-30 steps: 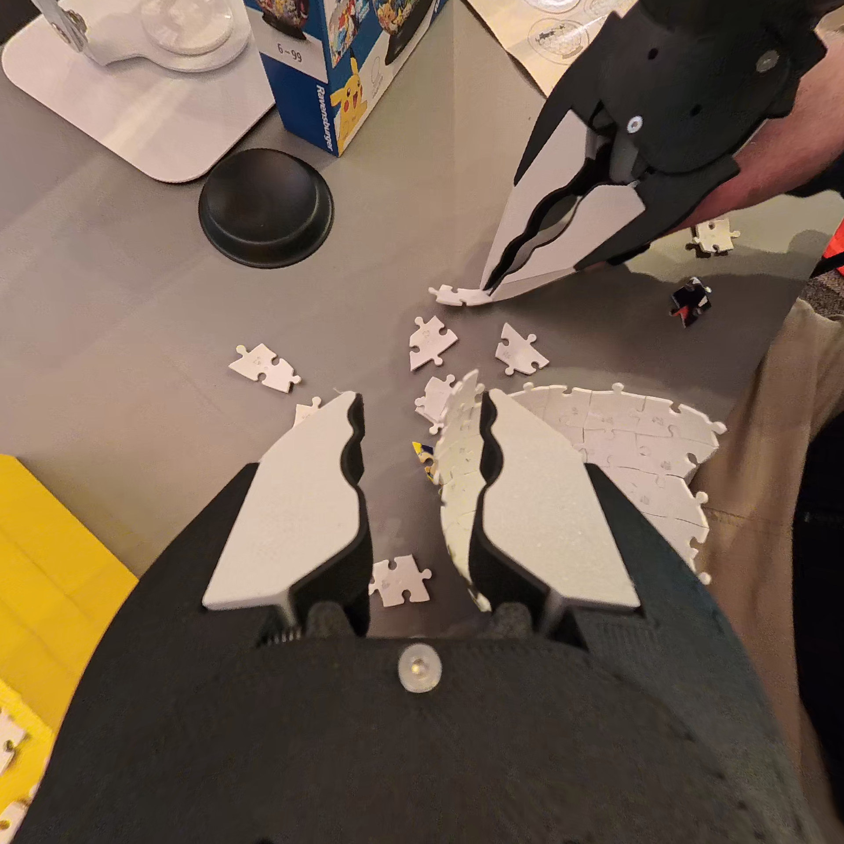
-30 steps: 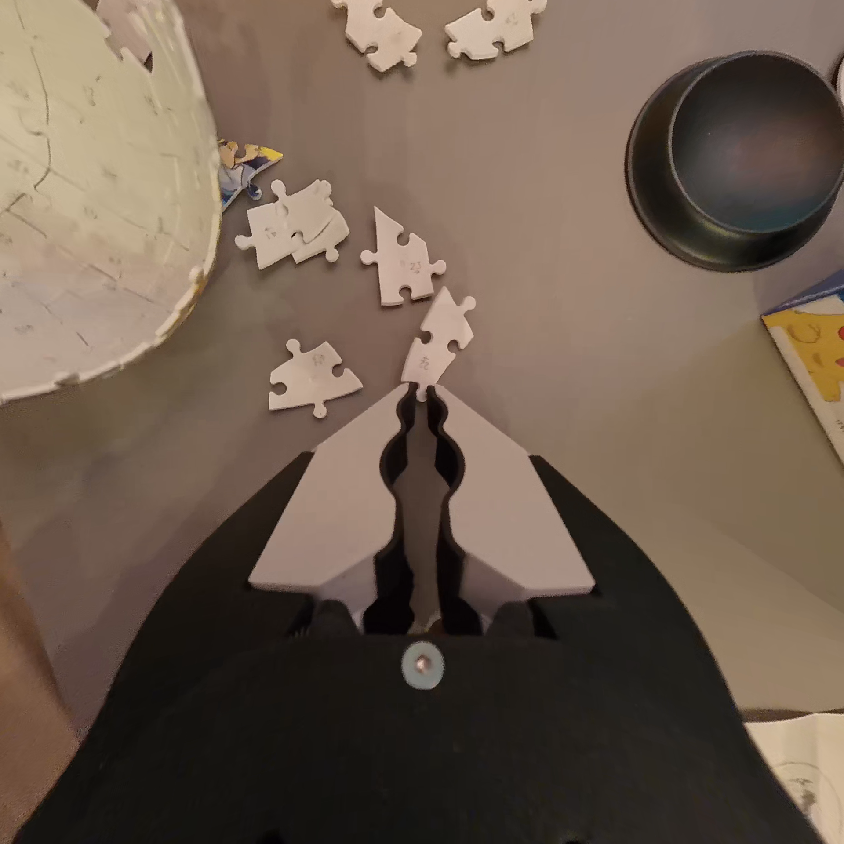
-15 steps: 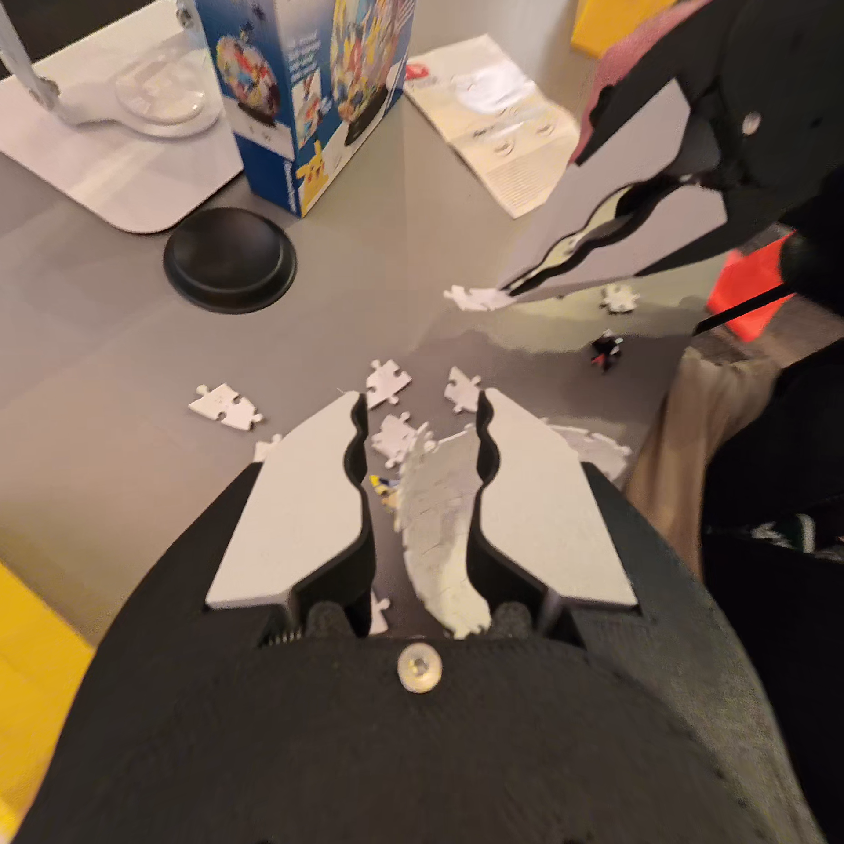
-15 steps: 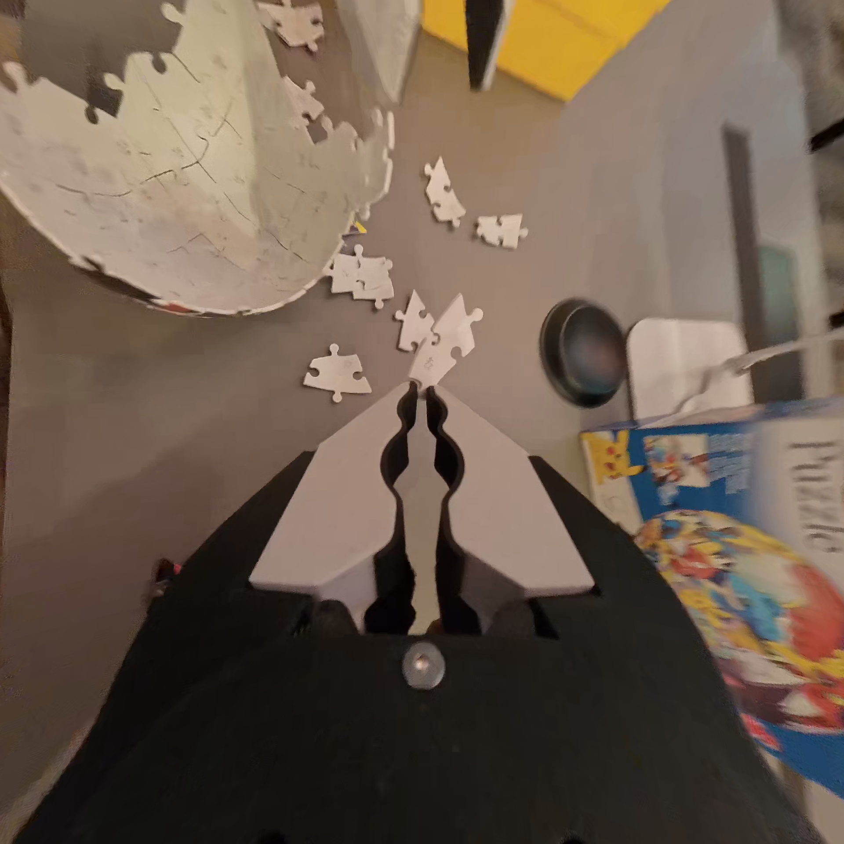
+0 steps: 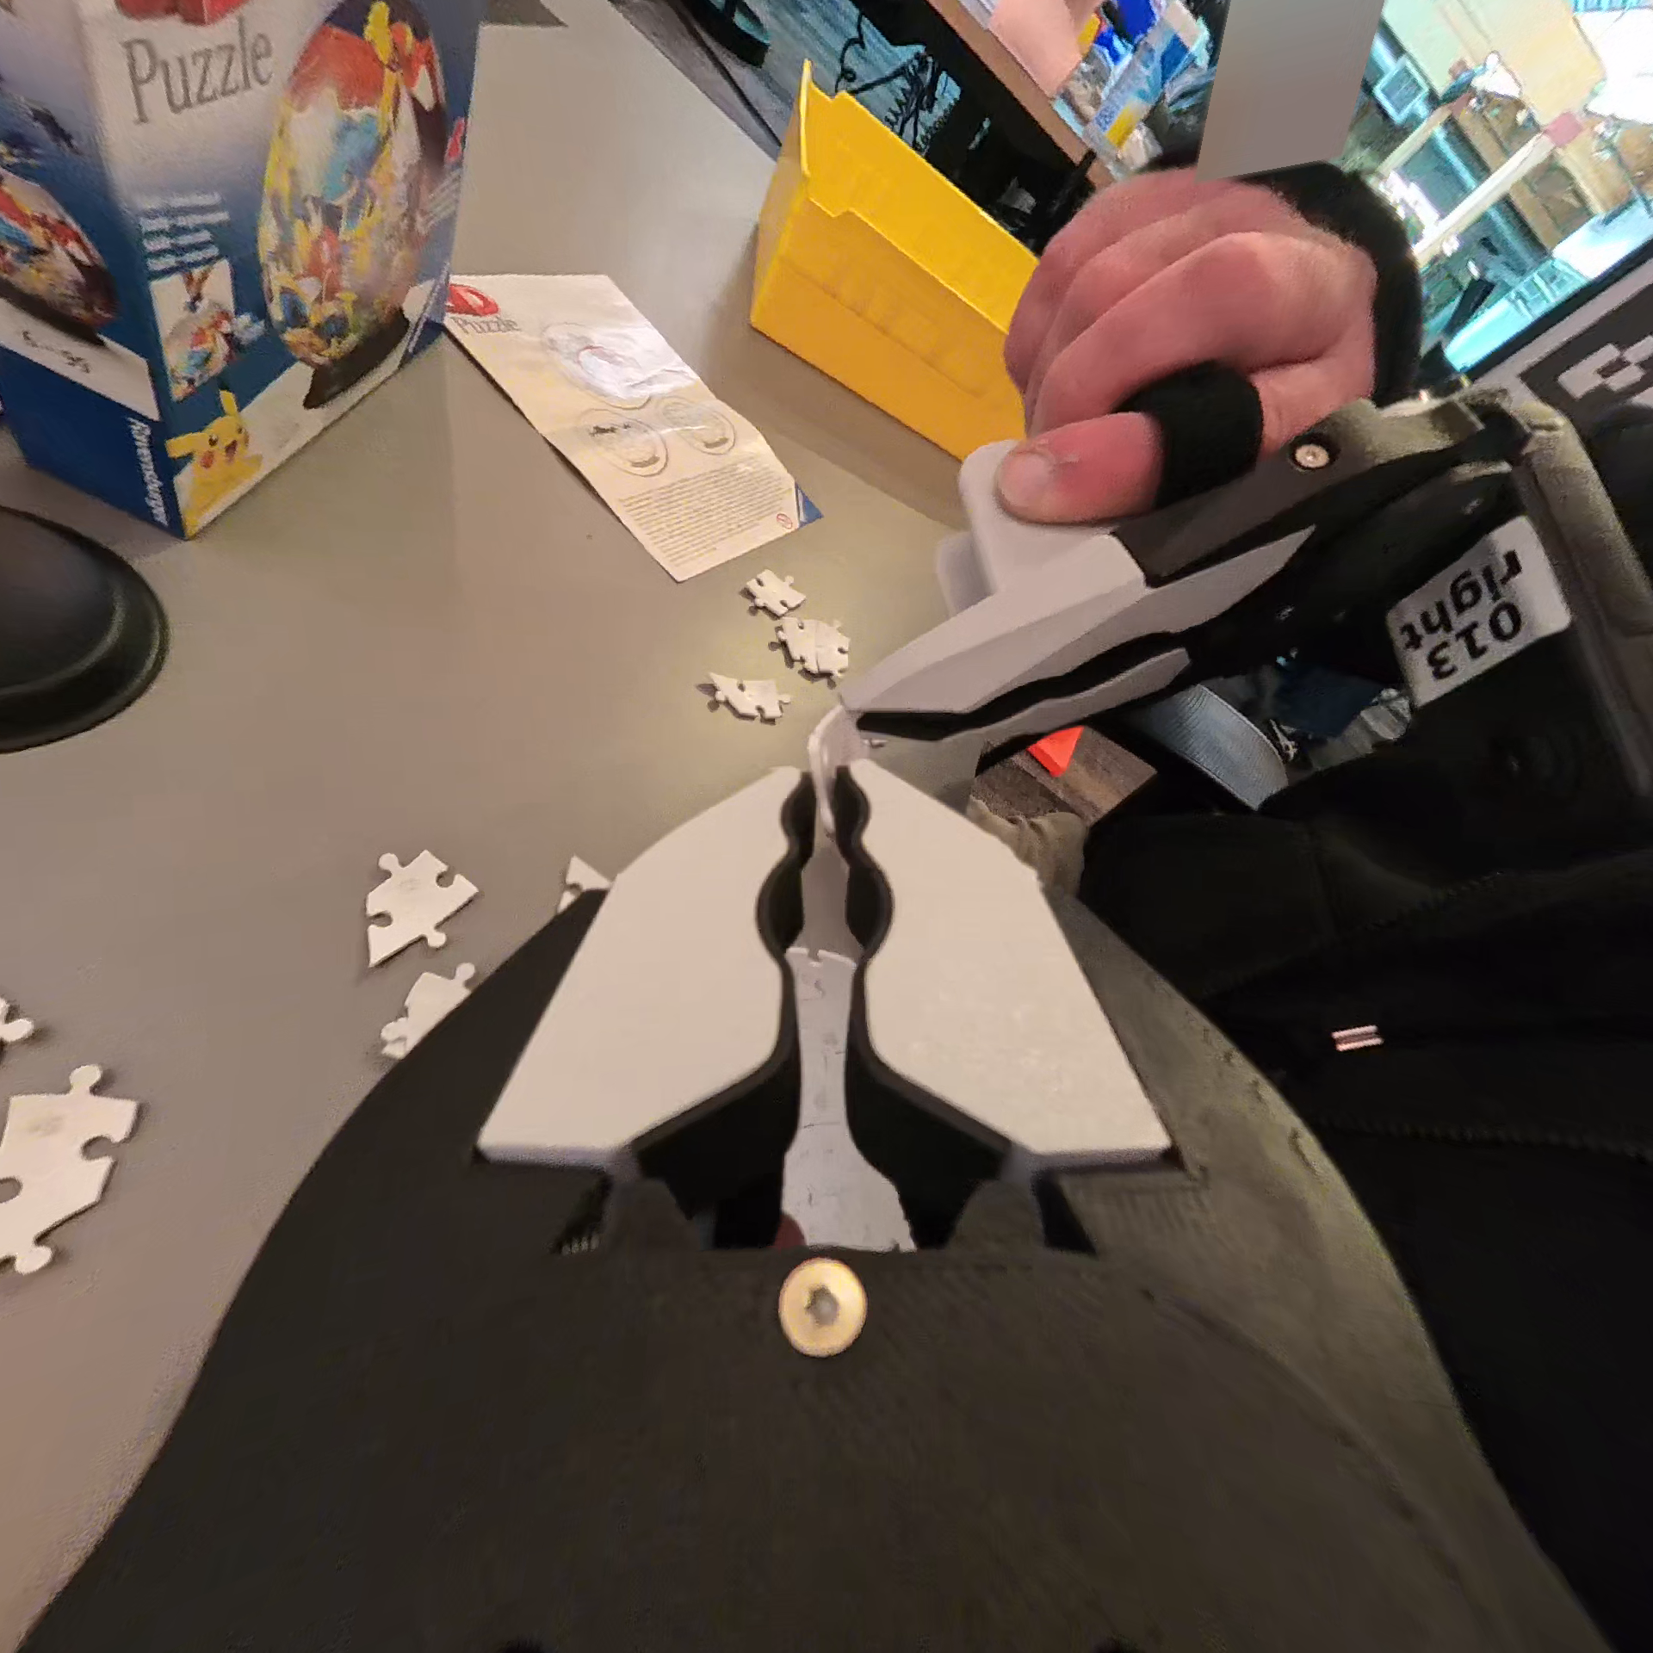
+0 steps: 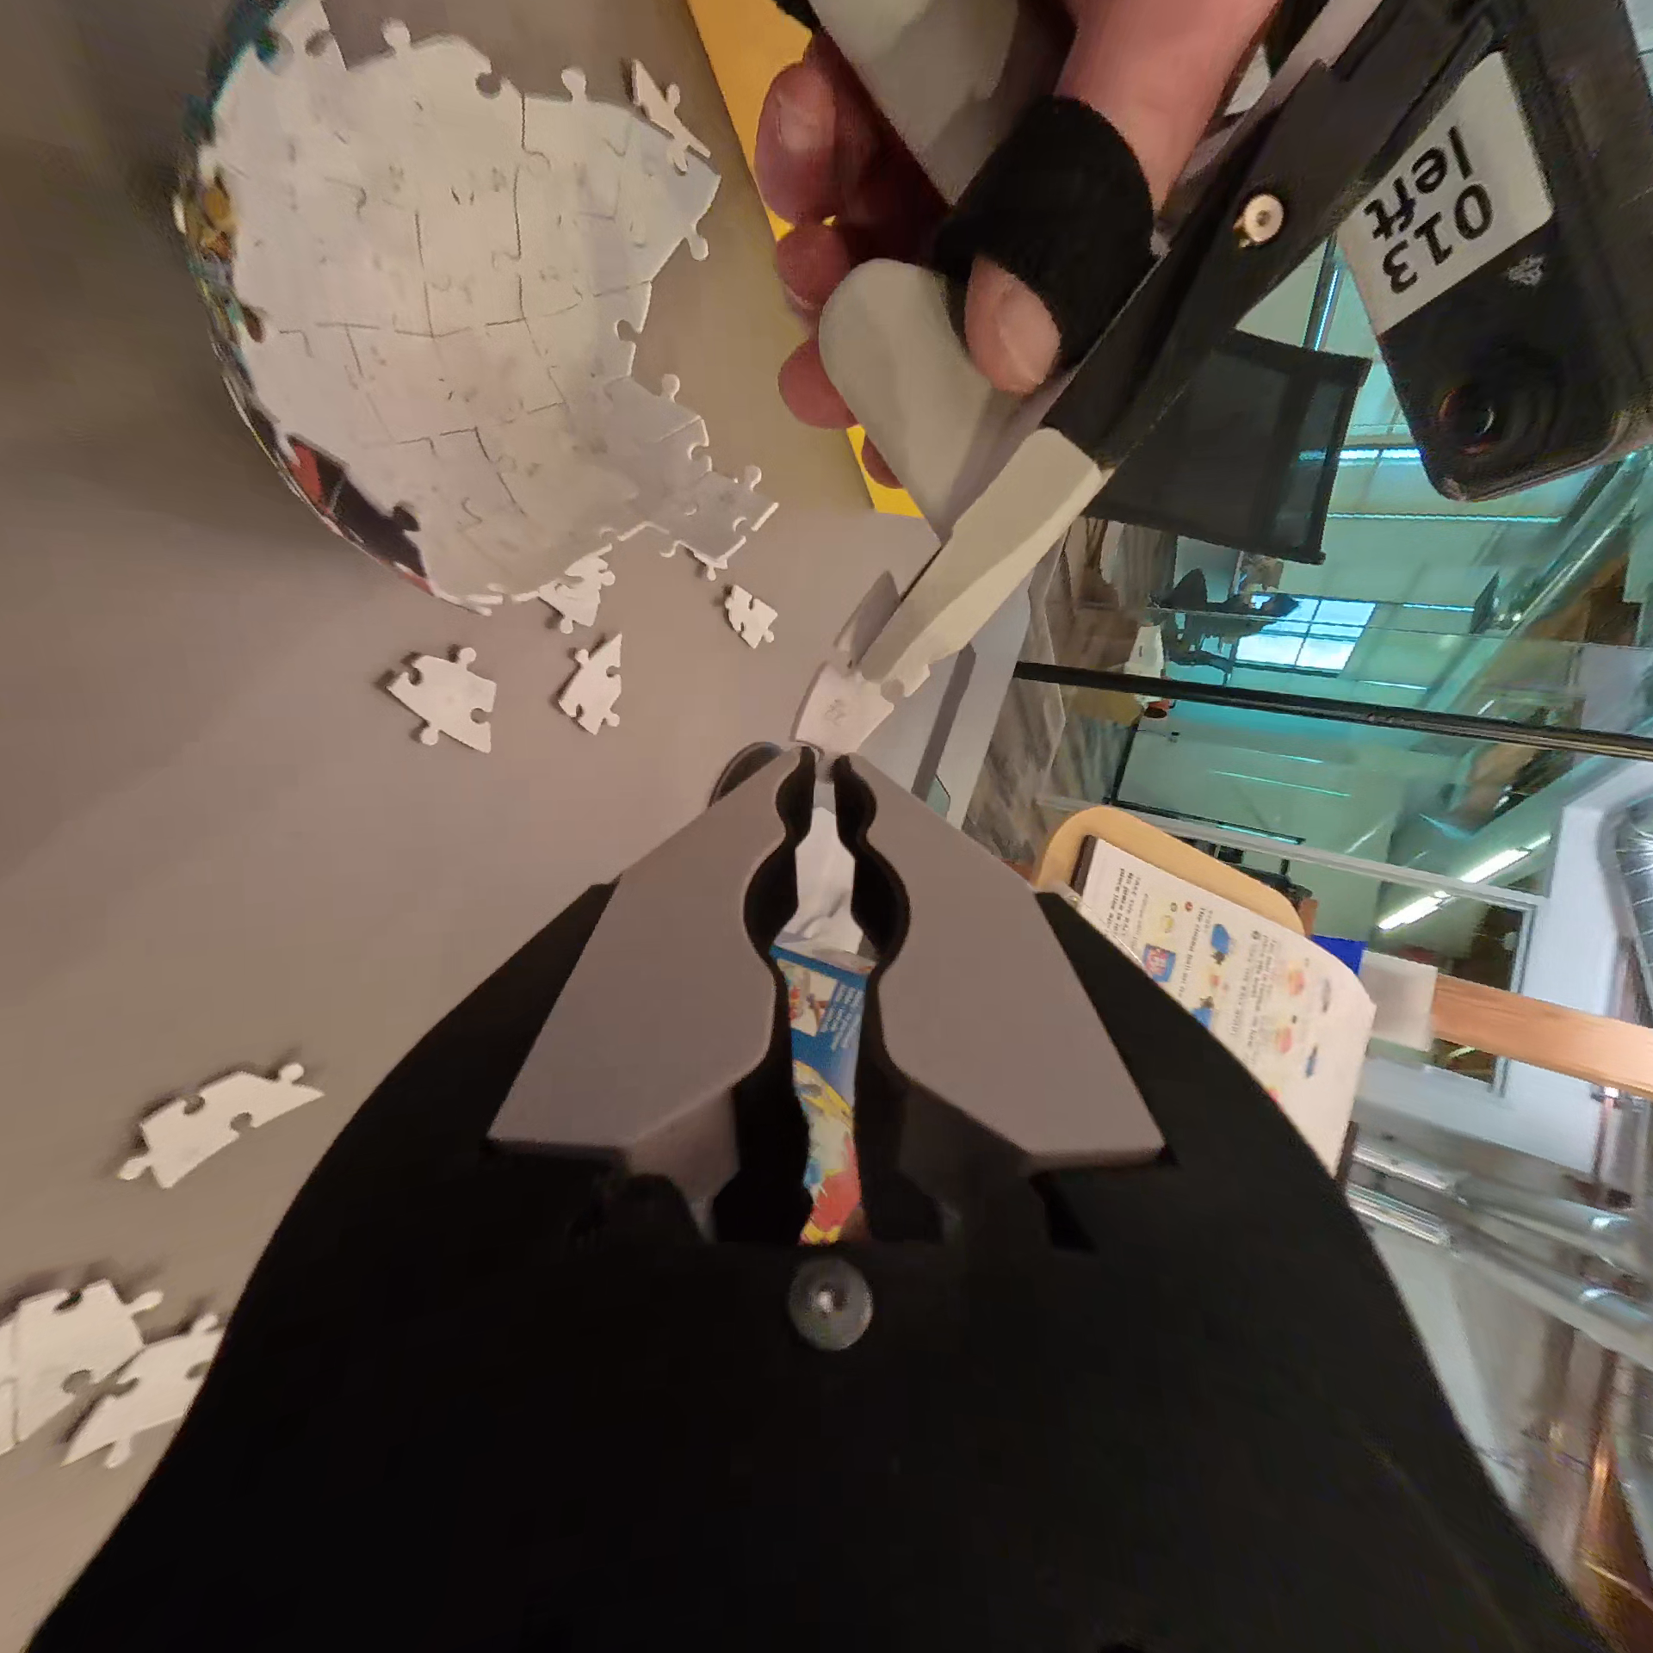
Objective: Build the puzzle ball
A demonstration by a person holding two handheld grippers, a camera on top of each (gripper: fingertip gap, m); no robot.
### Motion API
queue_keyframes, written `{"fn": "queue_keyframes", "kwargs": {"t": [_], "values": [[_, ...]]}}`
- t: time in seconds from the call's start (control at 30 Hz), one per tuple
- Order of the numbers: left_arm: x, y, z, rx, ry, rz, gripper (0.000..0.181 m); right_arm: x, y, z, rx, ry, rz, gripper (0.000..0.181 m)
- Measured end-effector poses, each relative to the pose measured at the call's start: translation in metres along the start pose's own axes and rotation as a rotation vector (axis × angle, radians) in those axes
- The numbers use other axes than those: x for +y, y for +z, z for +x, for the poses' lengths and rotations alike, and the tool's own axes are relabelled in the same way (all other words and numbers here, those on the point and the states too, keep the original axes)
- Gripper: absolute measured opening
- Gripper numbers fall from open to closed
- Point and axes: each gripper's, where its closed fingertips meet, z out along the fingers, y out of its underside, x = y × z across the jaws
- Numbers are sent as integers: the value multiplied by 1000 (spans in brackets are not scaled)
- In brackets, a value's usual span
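Both tools meet tip to tip above the grey worktop [image 5: 376, 680], and one white puzzle piece [image 6: 841, 711] is caught between them. The right tool [image 6: 818, 758] has its fingers pressed nearly together on one edge of the piece; in the left wrist view that same tool [image 5: 859, 711] comes in from the right, gripped by a hand [image 5: 1190, 331] with a black band on one finger. The left tool [image 5: 827, 778] is likewise closed on the piece, which shows as a thin white sliver at its tips; in the right wrist view this tool [image 6: 881, 671] slants down from the upper right. The half-built ball [image 6: 447, 331], a white curved shell with its printed side facing outward, lies on the worktop well to the left in the right wrist view, apart from both tools. Loose pieces [image 5: 416, 903] lie scattered face down around it. Farther off stand the puzzle box [image 5: 233, 241], a leaflet [image 5: 635, 411], a yellow bin [image 5: 885, 268] and a black stand [image 5: 63, 626].
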Motion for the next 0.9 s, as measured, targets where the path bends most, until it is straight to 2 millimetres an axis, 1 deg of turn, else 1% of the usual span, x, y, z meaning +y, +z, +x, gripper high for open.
{"fn": "queue_keyframes", "kwargs": {"t": [0.07,0.13,0.17,0.2,0.27,0.33,0.4,0.47,0.5,0.53,0.63,0.67,0.7,0.73,0.8,0.87,0.9], "values": [[-3,-2,-1,2,-15,29,2,1,0,4,18,16,4,4],[-10,-8,-7,-43,13,81,2,3,-1,9,14,128,30,5],[-15,-12,-5,-27,27,121,2,5,-1,12,-5,245,60,7],[-19,-16,-3,-16,32,152,2,6,-1,14,-45,408,105,9],[-20,-20,-4,-50,71,168,2,7,1,19,-142,752,211,21],[-23,-21,1,-27,101,201,2,4,-1,33,-194,1024,368,20],[-24,-21,3,-31,124,215,2,-1,2,37,-294,1217,474,19],[-25,-21,3,-49,151,223,2,-7,2,44,-342,1325,573,8],[-25,-21,0,-68,155,220,2,-8,4,44,-369,1359,593,3],[-24,-22,-2,-71,158,222,2,-9,6,43,-392,1379,598,1],[-19,-24,-3,-47,152,224,2,-12,9,42,-456,1413,618,0],[-13,-24,-5,-54,164,183,2,-13,10,40,-481,1403,604,0],[-3,-24,-12,-86,182,108,7,-14,13,35,-505,1373,567,0],[6,-26,-20,-130,203,44,17,-14,16,29,-538,1332,512,0],[18,-33,-33,-206,239,-49,33,-11,23,18,-603,1281,415,0],[22,-39,-40,-235,252,-71,36,-9,28,5,-691,1208,339,0],[23,-40,-42,-242,260,-82,36,-8,32,2,-708,1181,315,0]]}}
